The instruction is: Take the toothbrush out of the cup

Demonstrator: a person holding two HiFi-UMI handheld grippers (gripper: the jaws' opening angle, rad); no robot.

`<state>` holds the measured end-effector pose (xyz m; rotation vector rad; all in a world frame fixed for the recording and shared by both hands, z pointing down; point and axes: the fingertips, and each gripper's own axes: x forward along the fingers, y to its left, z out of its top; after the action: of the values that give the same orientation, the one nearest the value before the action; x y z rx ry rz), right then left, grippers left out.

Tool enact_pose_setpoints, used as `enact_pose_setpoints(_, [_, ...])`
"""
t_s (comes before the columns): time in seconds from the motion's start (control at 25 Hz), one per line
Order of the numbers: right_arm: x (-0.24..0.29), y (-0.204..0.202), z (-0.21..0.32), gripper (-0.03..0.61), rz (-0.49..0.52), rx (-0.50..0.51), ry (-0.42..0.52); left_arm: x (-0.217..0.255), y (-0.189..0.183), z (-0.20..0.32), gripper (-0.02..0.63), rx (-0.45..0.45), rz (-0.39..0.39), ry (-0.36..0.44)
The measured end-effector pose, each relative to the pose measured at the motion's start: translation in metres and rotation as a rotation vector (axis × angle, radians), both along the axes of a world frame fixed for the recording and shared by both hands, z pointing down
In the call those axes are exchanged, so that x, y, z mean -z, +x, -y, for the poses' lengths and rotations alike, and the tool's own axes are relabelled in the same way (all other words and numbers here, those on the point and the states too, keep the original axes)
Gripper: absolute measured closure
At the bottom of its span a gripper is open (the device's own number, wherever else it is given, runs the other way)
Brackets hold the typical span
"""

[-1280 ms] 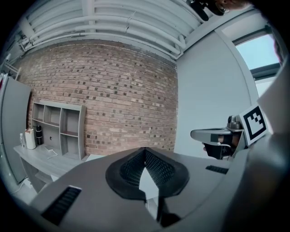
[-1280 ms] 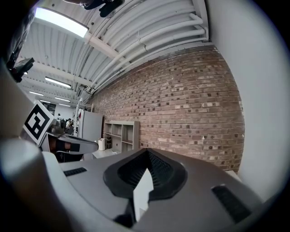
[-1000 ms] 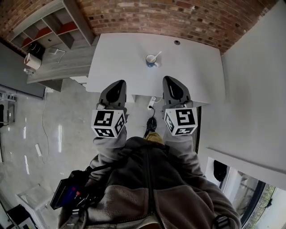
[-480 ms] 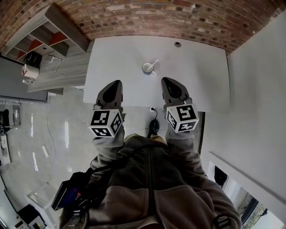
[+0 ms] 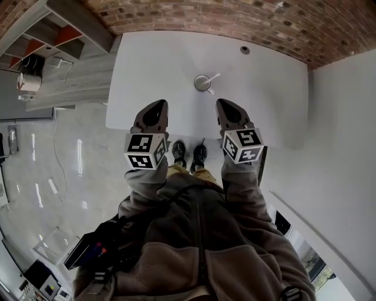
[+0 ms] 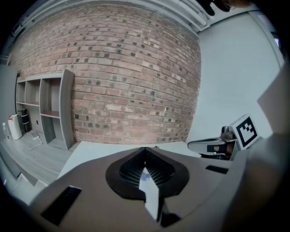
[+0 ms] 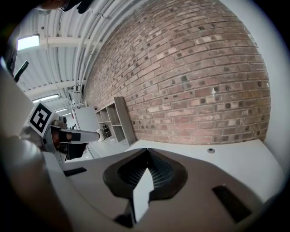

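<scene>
Stands at the near edge of a white rectangular table [image 5: 147, 64] set against a red-brown brick wall [image 5: 194, 14]. Holds a grey hand-held left gripper [image 5: 157, 106] over that near edge, left of the middle, with jaws pressed together and nothing between them. Holds the matching grey right gripper [image 5: 222, 106] over the same edge, right of the middle, likewise with jaws closed tip to tip on nothing. Points both toward the far edge.

Leaves the small round pale cup [image 5: 202, 83] upright about midway between the near and far edges, ahead of the gap between the two grippers and well apart from both. Has the white toothbrush [image 5: 214, 76] in that cup, leaning over the rim toward the far right corner.

Shows a small round grey cable hole [image 5: 245, 50] near the far edge, right of the cup. Shows a grey open shelving unit [image 5: 64, 29] beyond the far left corner. Wears a grey-brown fleece jacket [image 5: 200, 235] and dark shoes [image 5: 179, 151], planted just by the near edge.
</scene>
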<state>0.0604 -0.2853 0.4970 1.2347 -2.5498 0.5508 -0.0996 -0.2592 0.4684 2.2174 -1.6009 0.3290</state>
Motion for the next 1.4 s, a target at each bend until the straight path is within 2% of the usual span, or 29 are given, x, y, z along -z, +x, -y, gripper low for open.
enact_pose_setpoints(0.24, [-0.054,-0.011,0.018,0.577,-0.029,0.018,-0.094,-0.058,0.012,0.011,0.611,-0.096,-0.021,-0.126])
enact_pose_setpoints(0.48, [-0.099,-0.014,0.041,0.574,-0.027,0.027,-0.171,-0.098,0.018,0.017,0.611,-0.121,-0.046,-0.21])
enact_pose_setpoints(0.56, [-0.116,-0.014,0.054,0.533,-0.022,0.025,-0.195,-0.108,0.019,0.02,0.611,-0.126,-0.055,-0.226])
enact_pose_setpoints(0.8, [-0.16,-0.011,0.092,0.501,-0.025,-0.025,-0.267,-0.139,0.01,0.024,0.611,-0.122,-0.058,-0.277])
enact_pose_setpoints(1.12, [-0.197,-0.009,0.129,0.499,0.015,-0.09,-0.323,-0.167,0.001,0.025,0.611,-0.109,-0.066,-0.335])
enact_pose_setpoints(1.4, [-0.216,-0.01,0.14,0.499,0.061,-0.125,-0.364,-0.182,-0.001,0.022,0.611,-0.099,-0.071,-0.365])
